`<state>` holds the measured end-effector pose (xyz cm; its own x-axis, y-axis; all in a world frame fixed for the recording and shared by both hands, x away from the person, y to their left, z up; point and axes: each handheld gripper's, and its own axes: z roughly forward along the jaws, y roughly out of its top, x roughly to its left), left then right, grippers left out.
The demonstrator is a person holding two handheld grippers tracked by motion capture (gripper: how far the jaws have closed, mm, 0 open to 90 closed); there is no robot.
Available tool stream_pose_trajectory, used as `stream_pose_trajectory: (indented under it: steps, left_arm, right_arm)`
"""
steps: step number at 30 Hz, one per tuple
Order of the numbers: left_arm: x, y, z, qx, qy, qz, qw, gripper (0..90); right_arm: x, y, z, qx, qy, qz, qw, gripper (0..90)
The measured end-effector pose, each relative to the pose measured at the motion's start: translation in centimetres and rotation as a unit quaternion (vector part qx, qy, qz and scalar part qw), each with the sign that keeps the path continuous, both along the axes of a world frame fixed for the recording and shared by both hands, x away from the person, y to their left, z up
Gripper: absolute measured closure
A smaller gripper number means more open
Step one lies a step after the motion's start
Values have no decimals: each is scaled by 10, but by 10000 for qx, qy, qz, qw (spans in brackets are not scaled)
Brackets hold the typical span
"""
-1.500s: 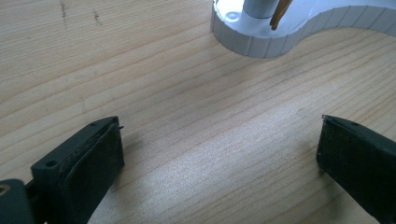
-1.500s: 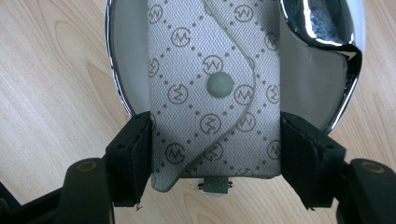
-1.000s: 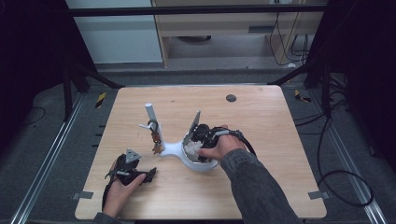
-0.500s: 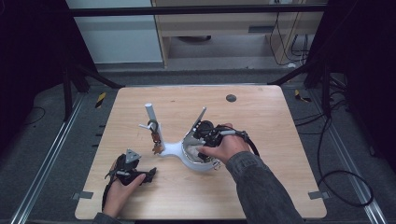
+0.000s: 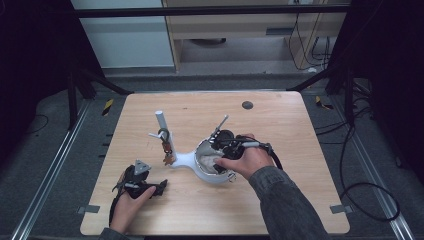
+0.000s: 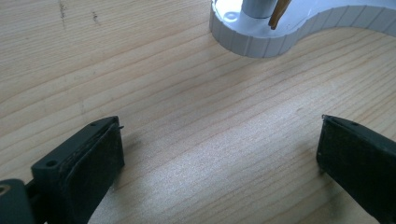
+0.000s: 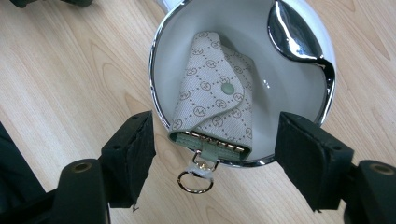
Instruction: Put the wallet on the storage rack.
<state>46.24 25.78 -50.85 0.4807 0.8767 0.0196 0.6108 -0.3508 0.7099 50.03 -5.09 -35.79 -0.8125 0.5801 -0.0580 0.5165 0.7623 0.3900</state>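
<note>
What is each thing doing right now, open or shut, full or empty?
Key pouch: snapped shut, lying in the bowl, ring hanging outside.
White bowl: upright, holding the key pouch.
Right tongs: open, just been closing, key pouch between them, untouched.
Left tongs: open wide, empty.

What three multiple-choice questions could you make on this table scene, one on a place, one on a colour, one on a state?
1. Where is the key pouch? A in the white bowl; B hung on a post; C under a sleeve.
2. Its snap button is: A red; B green; C black.
3. The left gripper is: A shut on the pouch; B shut on a ring; C open.
Answers: A, it lies inside the bowl's rim; B, the stud is pale green; C, its jaws stand wide apart over bare table.
</note>
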Motion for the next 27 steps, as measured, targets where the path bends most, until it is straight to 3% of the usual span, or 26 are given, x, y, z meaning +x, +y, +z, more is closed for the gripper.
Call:
stream_pose_trajectory:
  steps: [22, 27]
  left_arm:
    - [0, 0, 0, -5, -16, 3, 10000, 0]
    - [0, 0, 0, -8, -14, 2, 10000, 0]
  right_arm:
    - [-8, -26, 9, 363, -146, -222, 9990, 245]
    - [-8, -32, 11, 458, -209, -281, 9983, 189]
